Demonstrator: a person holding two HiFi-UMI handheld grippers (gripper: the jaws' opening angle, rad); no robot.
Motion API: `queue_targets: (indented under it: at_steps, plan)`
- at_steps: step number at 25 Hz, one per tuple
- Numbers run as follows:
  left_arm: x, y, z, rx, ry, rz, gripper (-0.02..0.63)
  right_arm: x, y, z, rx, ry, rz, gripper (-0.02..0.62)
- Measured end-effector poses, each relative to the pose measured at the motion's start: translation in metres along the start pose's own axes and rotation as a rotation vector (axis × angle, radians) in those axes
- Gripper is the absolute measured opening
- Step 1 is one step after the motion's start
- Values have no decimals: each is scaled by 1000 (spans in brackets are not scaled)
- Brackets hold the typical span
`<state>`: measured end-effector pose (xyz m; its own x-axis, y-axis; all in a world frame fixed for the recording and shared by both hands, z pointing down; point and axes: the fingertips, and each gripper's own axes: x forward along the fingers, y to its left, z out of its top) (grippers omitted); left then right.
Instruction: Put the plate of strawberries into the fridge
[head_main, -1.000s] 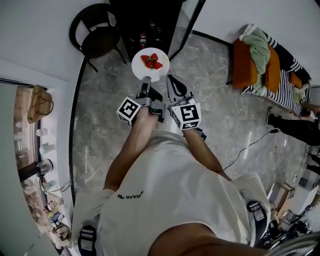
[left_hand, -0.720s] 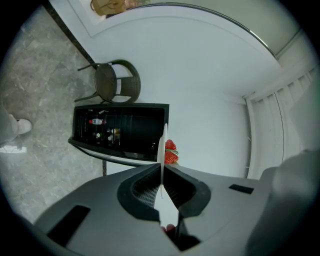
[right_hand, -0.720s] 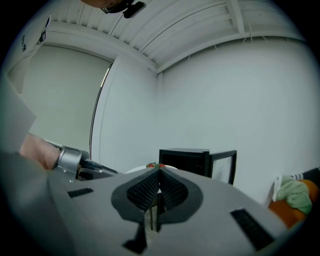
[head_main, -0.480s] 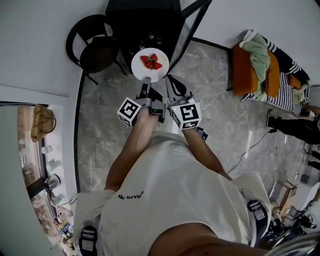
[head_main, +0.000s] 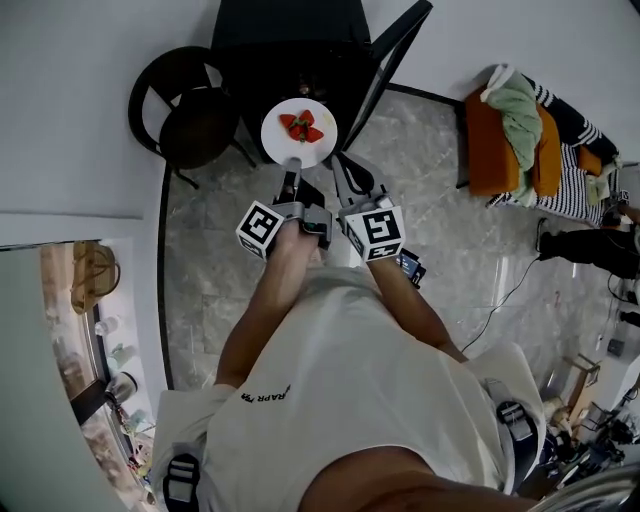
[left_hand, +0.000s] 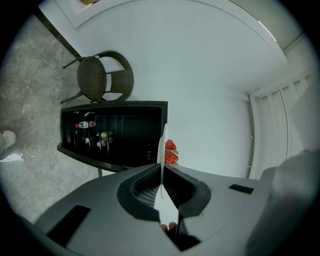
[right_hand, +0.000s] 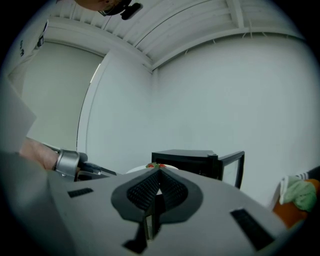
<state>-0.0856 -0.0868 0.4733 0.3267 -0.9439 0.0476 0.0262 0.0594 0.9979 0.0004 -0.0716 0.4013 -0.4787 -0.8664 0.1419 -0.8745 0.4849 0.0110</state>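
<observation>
Left gripper clamped on rim of white plate, strawberries on top. Plate held in air, above floor, just in front of open black fridge. Right gripper jaws closed together, empty, tip just beside plate rim.

Head camera looks down; 2 gripper cameras seemingly face fridge.

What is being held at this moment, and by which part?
The left gripper clamps the plate of strawberries by its near rim; the right gripper is shut on nothing.
</observation>
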Motion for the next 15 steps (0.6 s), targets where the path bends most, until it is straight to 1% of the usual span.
queue_targets:
  at_steps: [2,7,15]
  plan:
    - [6,3,5,3,0,1,14,6,-2,1,-9,-8,-2,12]
    - [17,9,11,-20,0,17,14,22,-7,3,-26,3,-14,12]
    - [41,16,10,9,8,14,14,48,-21,3,-50,10,6,12]
